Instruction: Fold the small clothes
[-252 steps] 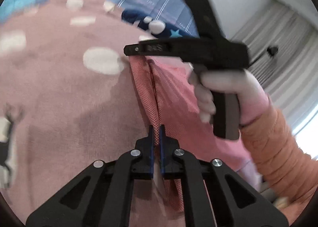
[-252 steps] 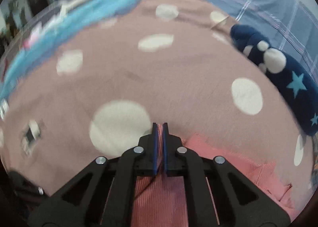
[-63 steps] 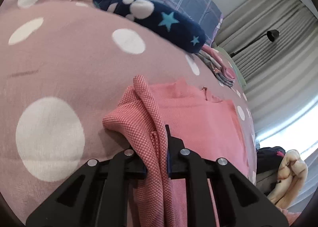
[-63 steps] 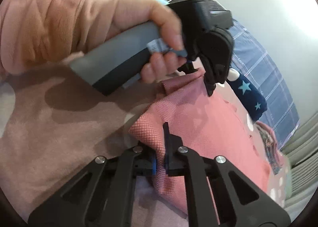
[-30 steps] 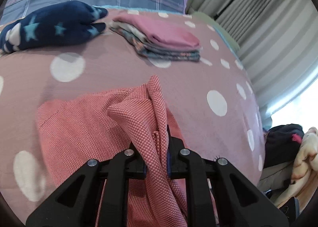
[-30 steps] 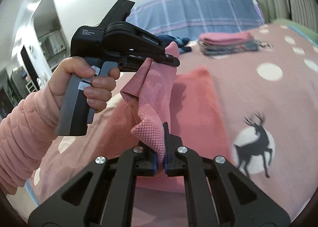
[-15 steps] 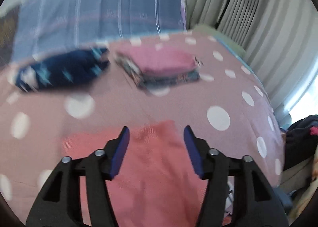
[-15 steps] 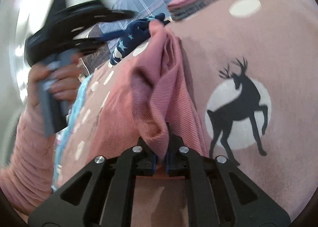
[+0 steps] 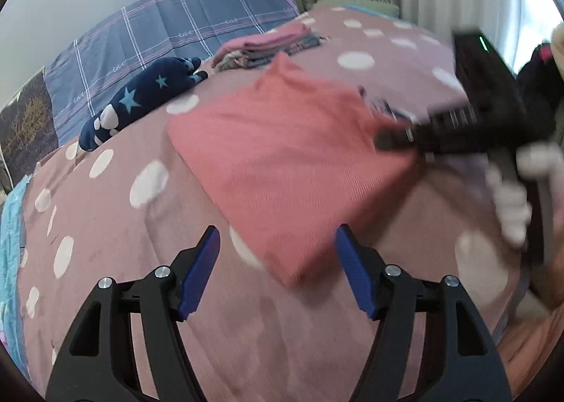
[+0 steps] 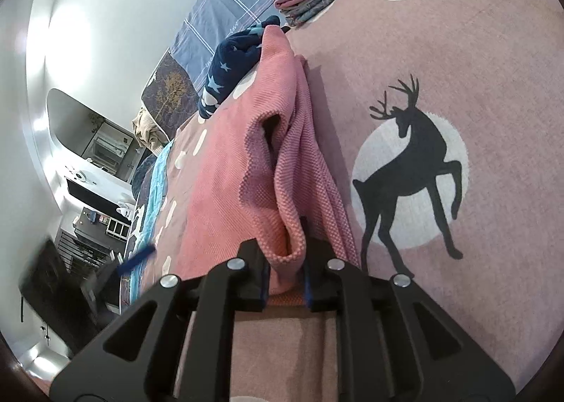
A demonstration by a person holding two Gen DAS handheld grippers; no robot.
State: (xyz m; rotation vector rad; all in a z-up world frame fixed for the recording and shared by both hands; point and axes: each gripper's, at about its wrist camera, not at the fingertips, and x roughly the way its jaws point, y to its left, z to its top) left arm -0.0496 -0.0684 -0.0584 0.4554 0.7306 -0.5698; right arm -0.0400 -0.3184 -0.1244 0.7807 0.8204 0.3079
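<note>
A pink knit garment (image 9: 292,155) lies folded on the dusty-pink dotted bedspread (image 9: 105,226). My left gripper (image 9: 276,271) hovers over the garment's near corner, and its jaws are opening wide with nothing gripped. In the left wrist view my right gripper (image 9: 394,134) shows blurred at the garment's right edge, held by a hand (image 9: 511,197). In the right wrist view a bunched fold of the garment (image 10: 282,162) sits in my right gripper (image 10: 284,278). Those jaws are opening, and the fold still fills the narrow gap and touches both pads.
A stack of folded clothes (image 9: 268,46) rests at the far side of the bed beside a navy star-patterned soft item (image 9: 141,99) and a blue plaid pillow (image 9: 176,21). A black deer print (image 10: 409,169) marks the bedspread to the right of the garment. Curtains hang behind.
My left gripper let go of the raised fold, opened wide and swung back. The garment dropped flat onto the bed. My right gripper sank to the bedspread and its jaws widened a little.
</note>
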